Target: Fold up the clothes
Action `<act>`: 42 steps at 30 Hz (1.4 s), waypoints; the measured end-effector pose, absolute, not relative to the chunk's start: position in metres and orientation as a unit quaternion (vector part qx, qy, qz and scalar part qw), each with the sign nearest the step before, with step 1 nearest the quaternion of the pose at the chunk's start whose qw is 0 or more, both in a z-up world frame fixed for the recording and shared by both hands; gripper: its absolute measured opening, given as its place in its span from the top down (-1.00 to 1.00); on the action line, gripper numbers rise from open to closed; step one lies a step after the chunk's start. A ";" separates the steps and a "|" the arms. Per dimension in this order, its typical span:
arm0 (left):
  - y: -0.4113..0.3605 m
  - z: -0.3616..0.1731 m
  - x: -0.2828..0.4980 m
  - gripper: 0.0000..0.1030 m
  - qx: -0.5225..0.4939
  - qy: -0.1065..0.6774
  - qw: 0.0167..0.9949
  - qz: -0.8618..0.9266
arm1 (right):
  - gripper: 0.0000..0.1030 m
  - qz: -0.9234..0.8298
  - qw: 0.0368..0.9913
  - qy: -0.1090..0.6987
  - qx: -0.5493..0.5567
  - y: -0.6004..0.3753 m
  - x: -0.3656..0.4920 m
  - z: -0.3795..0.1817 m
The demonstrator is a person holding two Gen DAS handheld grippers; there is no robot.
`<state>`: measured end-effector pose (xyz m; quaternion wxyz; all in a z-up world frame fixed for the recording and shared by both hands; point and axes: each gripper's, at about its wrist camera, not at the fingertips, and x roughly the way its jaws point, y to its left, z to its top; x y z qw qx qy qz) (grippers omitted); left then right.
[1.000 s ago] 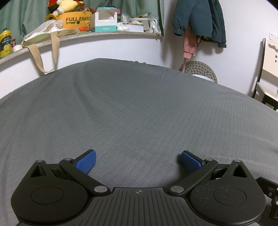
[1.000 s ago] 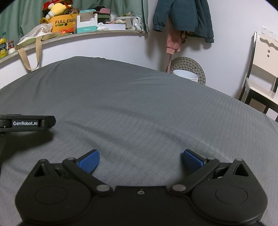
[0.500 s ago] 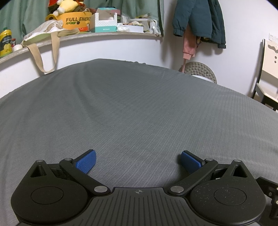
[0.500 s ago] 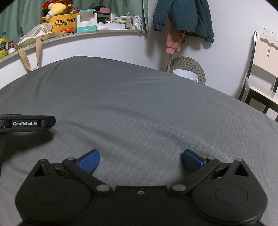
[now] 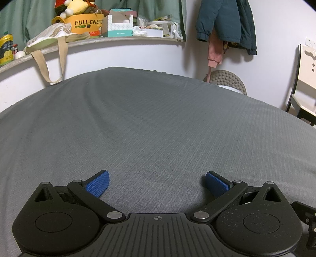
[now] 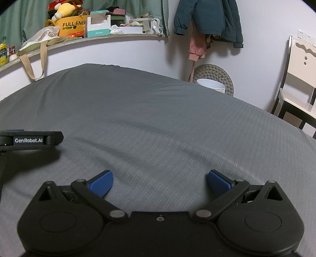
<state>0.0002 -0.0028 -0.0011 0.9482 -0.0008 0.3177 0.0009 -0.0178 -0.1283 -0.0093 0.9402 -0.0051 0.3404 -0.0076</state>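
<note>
Nothing has shifted since the earlier frames: both my grippers sit where they were, low over the grey bedsheet. My left gripper has its blue pads spread wide apart with only bare sheet between them, gripping nothing. My right gripper is the same, jaws splayed and empty, blue pads well apart over the fabric. From the right wrist view, the side of my left gripper shows at the left edge, its black body marked "GenRobot.AI", just beside my right one and casting a shadow on the sheet.

As for clothes to fold, I see none lying on the bed in either view; the sheet runs flat with a few shallow creases toward its far edge.

Beyond the bed, a white bucket stands on the floor in front of a round studded mat leaning against the wall. At the right edge stands a cream chair with dark legs. On the far wall hangs a dark teal jacket over a pink garment. Along the wall to the left runs a shelf carrying a beige tote bag whose straps hang down, a yellow "FULL ENER…" box with a plush toy on top, a teal tissue box, and a yellow can at the far left. Green curtains hang behind the shelf.
</note>
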 end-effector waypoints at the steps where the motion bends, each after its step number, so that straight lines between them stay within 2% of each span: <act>1: -0.003 -0.001 0.000 -1.00 -0.001 0.318 0.948 0.001 | -1.00 -0.008 0.940 0.340 -0.006 -0.128 -0.017 -0.009; 6: -0.003 -0.002 0.001 -1.00 -0.001 0.318 0.948 0.001 | -1.00 -0.008 0.943 0.332 -0.004 -0.131 -0.036 -0.033; 42: -0.002 -0.002 0.000 -1.00 -0.001 0.318 0.948 0.001 | -1.00 -0.008 0.942 0.334 -0.005 -0.130 -0.027 -0.023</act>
